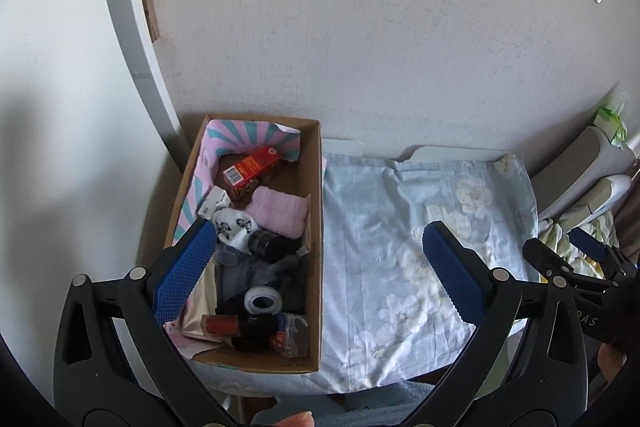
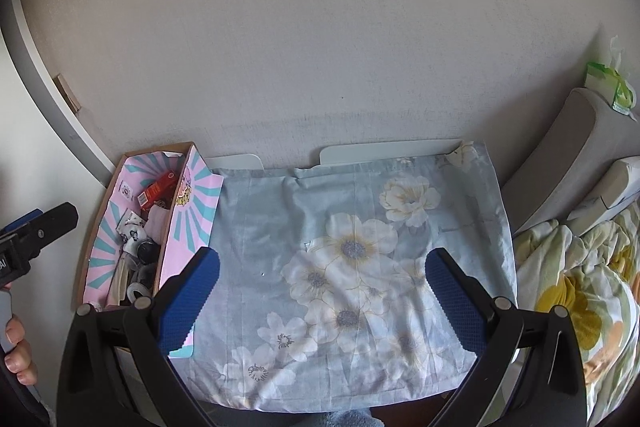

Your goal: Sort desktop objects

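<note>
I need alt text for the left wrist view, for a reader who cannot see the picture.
An open cardboard box full of small items, among them a red carton, a pink cloth and a tape roll, stands at the left of a table under a floral cloth. The open left tool hovers in front; the right tool shows at the right edge.

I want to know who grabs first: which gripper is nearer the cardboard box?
Left. The left gripper hangs over the cardboard box, one finger above its contents. The right gripper hovers over the floral cloth, beside the box.
</note>
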Demonstrator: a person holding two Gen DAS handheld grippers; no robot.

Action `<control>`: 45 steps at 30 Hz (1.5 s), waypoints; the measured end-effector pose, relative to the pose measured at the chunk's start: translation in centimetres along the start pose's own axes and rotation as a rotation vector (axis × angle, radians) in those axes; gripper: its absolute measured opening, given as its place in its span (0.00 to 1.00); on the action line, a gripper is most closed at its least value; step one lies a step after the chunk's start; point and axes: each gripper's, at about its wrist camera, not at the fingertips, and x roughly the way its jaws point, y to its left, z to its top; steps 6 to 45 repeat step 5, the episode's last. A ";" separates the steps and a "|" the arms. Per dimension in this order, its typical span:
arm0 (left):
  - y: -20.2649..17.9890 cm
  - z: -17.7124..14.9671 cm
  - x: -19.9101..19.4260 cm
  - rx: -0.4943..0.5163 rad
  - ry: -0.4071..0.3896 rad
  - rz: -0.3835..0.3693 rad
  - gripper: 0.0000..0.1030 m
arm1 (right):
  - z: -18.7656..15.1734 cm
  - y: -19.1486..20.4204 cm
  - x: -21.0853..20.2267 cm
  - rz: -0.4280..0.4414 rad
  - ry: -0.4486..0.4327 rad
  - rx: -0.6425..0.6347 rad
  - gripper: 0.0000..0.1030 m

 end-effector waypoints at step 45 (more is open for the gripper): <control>-1.0 -0.3 -0.1 0.019 -0.011 0.013 1.00 | -0.1 -0.1 0.0 -0.004 -0.001 -0.001 1.00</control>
